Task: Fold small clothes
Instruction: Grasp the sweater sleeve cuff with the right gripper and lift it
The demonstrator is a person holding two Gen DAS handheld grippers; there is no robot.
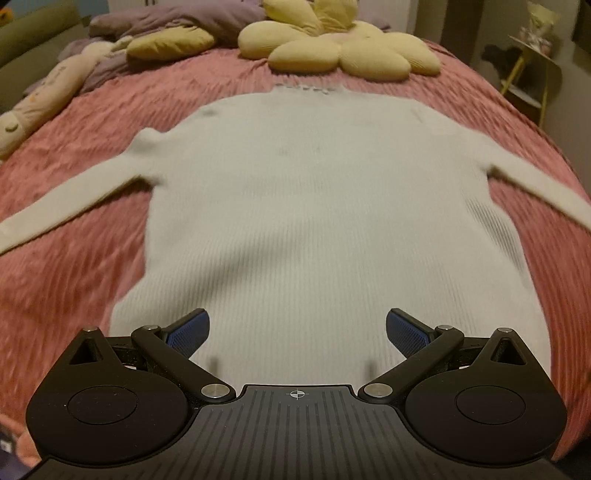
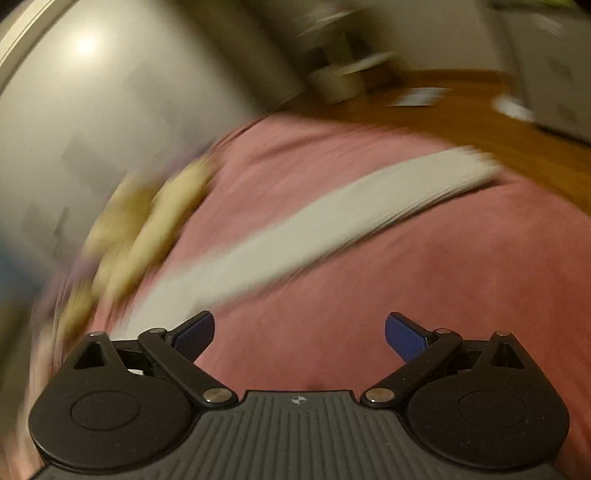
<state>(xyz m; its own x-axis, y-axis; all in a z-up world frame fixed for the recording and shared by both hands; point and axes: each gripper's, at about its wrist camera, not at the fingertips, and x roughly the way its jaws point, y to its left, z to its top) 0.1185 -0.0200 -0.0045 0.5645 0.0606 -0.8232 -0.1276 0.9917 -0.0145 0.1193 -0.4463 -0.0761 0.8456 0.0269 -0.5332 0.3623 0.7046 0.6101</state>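
A white ribbed sweater [image 1: 314, 206] lies flat on the pink bedspread [image 1: 66, 258], collar at the far end, both sleeves spread out to the sides. My left gripper [image 1: 297, 332] is open and empty, hovering over the sweater's hem. In the blurred right wrist view, one white sleeve [image 2: 314, 229] runs diagonally across the pink bedspread [image 2: 424, 277]. My right gripper [image 2: 299, 336] is open and empty above the bedspread, just short of the sleeve.
Yellow flower-shaped cushions [image 1: 343, 48] and a purple blanket [image 1: 166, 22] lie at the head of the bed. A long plush toy [image 1: 48, 96] lies at the left. A yellow side table [image 1: 532, 70] stands right of the bed. Wooden floor [image 2: 461, 114] lies beyond the bed edge.
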